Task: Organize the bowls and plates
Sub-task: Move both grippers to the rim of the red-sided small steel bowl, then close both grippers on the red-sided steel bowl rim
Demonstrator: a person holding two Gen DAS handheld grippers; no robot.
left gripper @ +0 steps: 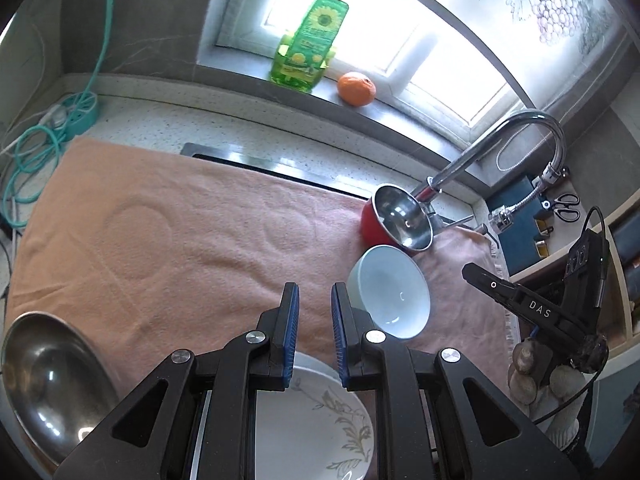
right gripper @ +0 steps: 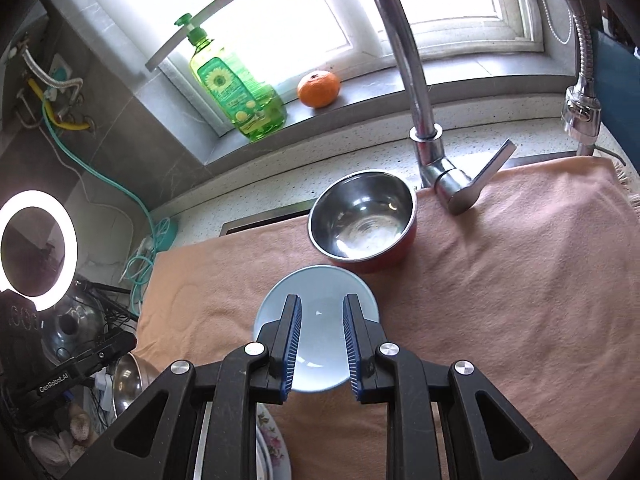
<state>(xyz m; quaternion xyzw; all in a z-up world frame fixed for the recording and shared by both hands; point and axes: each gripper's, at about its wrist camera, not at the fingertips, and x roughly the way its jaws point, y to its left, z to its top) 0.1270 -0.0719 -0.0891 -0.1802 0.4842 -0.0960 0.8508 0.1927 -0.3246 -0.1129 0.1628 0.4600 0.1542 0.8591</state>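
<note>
A pale blue bowl [left gripper: 394, 292] [right gripper: 320, 320] sits upright on the orange towel [left gripper: 180, 236] [right gripper: 500, 280]. Behind it stands a red bowl with a steel inside [left gripper: 400, 216] [right gripper: 362, 220]. A white floral plate [left gripper: 320, 432] [right gripper: 272, 452] lies under my left gripper. A large steel bowl [left gripper: 48, 380] [right gripper: 130, 380] sits at the near left. My left gripper [left gripper: 314, 300] is open and empty, just left of the blue bowl. My right gripper [right gripper: 322, 312] is open and empty, hovering over the blue bowl; it also shows in the left wrist view [left gripper: 520, 300].
A chrome faucet [left gripper: 500, 148] [right gripper: 420, 120] rises behind the bowls, its lever [right gripper: 476, 184] reaching over the towel. A green soap bottle [left gripper: 308, 40] [right gripper: 232, 88] and an orange [left gripper: 356, 88] [right gripper: 319, 89] stand on the windowsill. Teal cable [left gripper: 40, 140] lies at the left.
</note>
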